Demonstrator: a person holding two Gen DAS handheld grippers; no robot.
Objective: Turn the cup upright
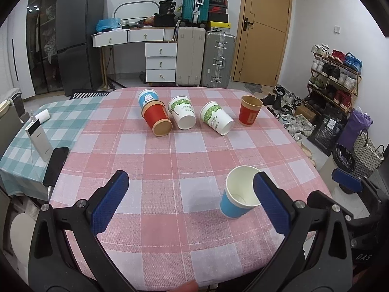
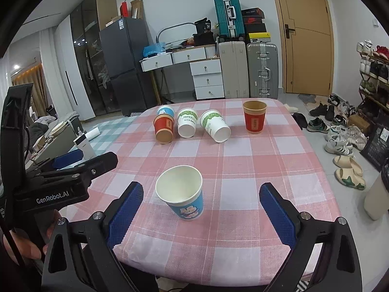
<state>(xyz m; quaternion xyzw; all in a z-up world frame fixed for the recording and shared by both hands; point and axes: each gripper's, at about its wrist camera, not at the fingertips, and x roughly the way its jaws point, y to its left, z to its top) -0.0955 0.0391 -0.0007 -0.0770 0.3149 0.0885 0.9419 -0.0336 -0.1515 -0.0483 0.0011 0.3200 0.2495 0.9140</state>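
Note:
A blue paper cup (image 2: 186,194) stands upright near the table's front edge; it also shows in the left wrist view (image 1: 239,196). My right gripper (image 2: 201,209) is open, its fingers either side of that cup and apart from it. My left gripper (image 1: 192,202) is open and empty, to the cup's left. At the far side, a blue cup (image 1: 147,97), a red cup (image 1: 156,119) and two white-green cups (image 1: 182,115) (image 1: 216,117) lie on their sides. A red cup (image 1: 250,113) stands upright at the far right.
The table has a pink checked cloth (image 1: 170,160) and a teal checked cloth (image 1: 60,124) at the left. A white power bank (image 1: 39,138) and a black phone (image 1: 57,163) lie at the left edge. Shoes and bags crowd the floor on the right.

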